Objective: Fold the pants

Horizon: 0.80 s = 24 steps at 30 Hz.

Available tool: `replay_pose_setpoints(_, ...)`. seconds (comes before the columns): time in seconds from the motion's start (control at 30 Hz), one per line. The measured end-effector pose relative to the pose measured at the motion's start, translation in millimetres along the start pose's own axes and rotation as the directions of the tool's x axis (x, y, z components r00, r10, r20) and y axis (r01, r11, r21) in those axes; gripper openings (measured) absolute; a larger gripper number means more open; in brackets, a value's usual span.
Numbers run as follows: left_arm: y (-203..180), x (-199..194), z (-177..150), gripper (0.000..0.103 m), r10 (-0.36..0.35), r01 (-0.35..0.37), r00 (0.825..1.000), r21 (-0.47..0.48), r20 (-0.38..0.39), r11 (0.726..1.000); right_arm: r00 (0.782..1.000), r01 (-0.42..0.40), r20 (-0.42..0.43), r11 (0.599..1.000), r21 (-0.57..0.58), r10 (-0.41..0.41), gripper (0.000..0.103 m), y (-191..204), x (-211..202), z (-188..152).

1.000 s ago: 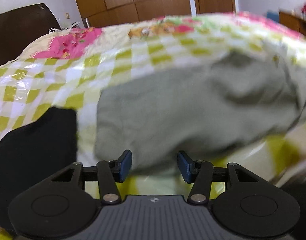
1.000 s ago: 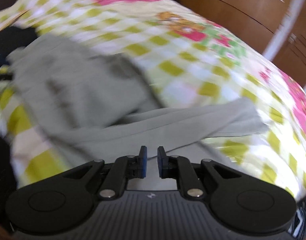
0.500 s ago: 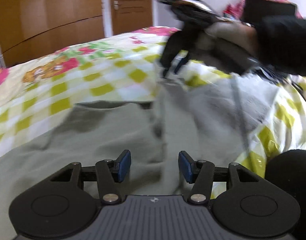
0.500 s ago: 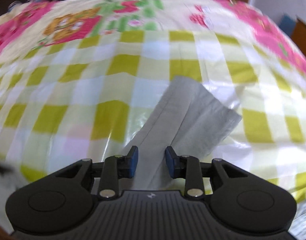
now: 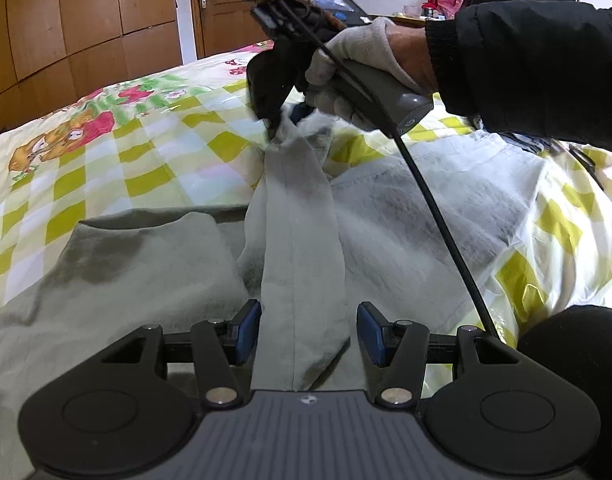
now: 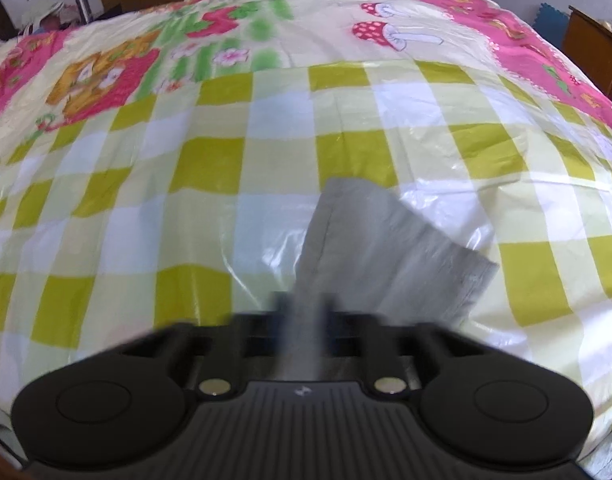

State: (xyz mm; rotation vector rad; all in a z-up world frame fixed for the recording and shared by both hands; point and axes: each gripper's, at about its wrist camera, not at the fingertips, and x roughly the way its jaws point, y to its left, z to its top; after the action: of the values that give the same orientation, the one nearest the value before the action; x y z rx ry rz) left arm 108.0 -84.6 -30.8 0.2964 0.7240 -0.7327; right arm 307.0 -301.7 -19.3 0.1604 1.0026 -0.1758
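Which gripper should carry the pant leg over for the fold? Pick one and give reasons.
Right. The right gripper is already clamped on the pant leg, lifted off the bed. The left gripper is open with the leg between its fingers, gripping nothing.

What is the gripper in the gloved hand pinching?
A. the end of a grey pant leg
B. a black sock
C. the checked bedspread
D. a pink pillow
A. In the left wrist view the right gripper, held by a gloved hand, has its jaws closed on the end of the grey pant leg, lifting it off the checked bedspread.
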Motion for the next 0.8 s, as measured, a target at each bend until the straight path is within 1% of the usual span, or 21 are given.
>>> replay_pose_setpoints(0.07, 2.0, 1.5, 1.5, 0.065, 0.002, -0.002, 1.000, -0.013, -0.006, 1.000, 0.999, -0.040, 0.021, 0.999, 0.024, 0.039, 0.002, -8.9, -9.8, 3.3)
replay_pose_setpoints(0.13, 2.4, 2.2, 3.2, 0.063, 0.007, -0.007, 1.000, -0.017, -0.009, 1.000, 0.996, -0.068, 0.060, 0.997, 0.033, 0.066, 0.002, -19.3, -27.8, 5.1)
replay_pose_setpoints(0.23, -1.4, -6.5, 8.4, 0.063, 0.018, -0.018, 1.000, -0.006, 0.011, 1.000, 0.978, -0.164, 0.147, 0.982, 0.099, 0.148, 0.002, -50.9, -74.8, 0.8)
replay_pose_setpoints(0.3, -7.1, -17.3, 11.0, 0.063, 0.013, -0.013, 0.999, 0.010, 0.039, 1.000, 0.957, -0.222, 0.221, 0.964, 0.143, 0.188, 0.002, -81.7, -116.2, -13.7)
replay_pose_setpoints(0.37, -15.9, -26.1, 13.7, 0.063, 0.002, -0.005, 0.998, 0.038, 0.070, 0.999, 0.934, -0.264, 0.294, 0.946, 0.188, 0.202, 0.002, -116.0, -156.9, -40.4)
replay_pose_setpoints(0.4, -20.2, -28.3, 15.2, 0.063, -0.006, 0.002, 0.997, 0.050, 0.081, 0.999, 0.926, -0.273, 0.321, 0.939, 0.207, 0.199, 0.002, -132.3, -172.7, -55.5)
replay_pose_setpoints(0.43, -25.8, -29.2, 16.4, 0.063, -0.015, 0.009, 0.996, 0.065, 0.087, 0.998, 0.923, -0.267, 0.341, 0.937, 0.227, 0.181, 0.002, -148.0, -185.4, -74.7)
replay_pose_setpoints(0.47, -32.6, -27.9, 16.8, 0.064, -0.024, 0.017, 0.996, 0.082, 0.085, 0.996, 0.925, -0.255, 0.345, 0.934, 0.249, 0.160, 0.004, -161.4, -191.5, -94.4)
replay_pose_setpoints(0.5, -38.7, -24.8, 16.6, 0.064, -0.029, 0.021, 0.997, 0.100, 0.075, 0.995, 0.935, -0.241, 0.322, 0.931, 0.274, 0.148, 0.004, -174.5, -190.4, -115.2)
replay_pose_setpoints(0.57, -52.0, -13.9, 13.4, 0.064, -0.038, 0.032, 0.999, 0.143, 0.038, 0.989, 0.963, -0.195, 0.243, 0.920, 0.339, 0.114, 0.009, -197.8, -173.5, -152.0)
replay_pose_setpoints(0.6, -59.2, -8.0, 11.3, 0.064, -0.039, 0.037, 0.999, 0.166, 0.013, 0.985, 0.974, -0.180, 0.200, 0.908, 0.378, 0.110, 0.009, -207.6, -162.9, -167.4)
replay_pose_setpoints(0.63, -66.0, -3.3, 9.1, 0.064, -0.036, 0.037, 0.999, 0.191, -0.009, 0.981, 0.979, -0.180, 0.169, 0.888, 0.423, 0.118, 0.009, -217.1, -153.6, -181.4)
replay_pose_setpoints(0.7, -76.4, 2.4, 5.4, 0.065, -0.022, 0.030, 0.999, 0.233, -0.036, 0.972, 0.976, -0.208, 0.158, 0.841, 0.500, 0.147, 0.009, -232.4, -141.2, -204.0)
replay_pose_setpoints(0.77, -83.3, 7.1, 3.6, 0.065, -0.009, 0.024, 0.998, 0.261, -0.057, 0.965, 0.970, -0.239, 0.178, 0.809, 0.537, 0.168, 0.013, -240.8, -136.5, -211.8)
replay_pose_setpoints(0.8, -85.1, 8.7, 4.2, 0.065, -0.008, 0.024, 0.998, 0.263, -0.063, 0.965, 0.965, -0.254, 0.193, 0.800, 0.544, 0.176, 0.016, -244.0, -136.4, -211.5)
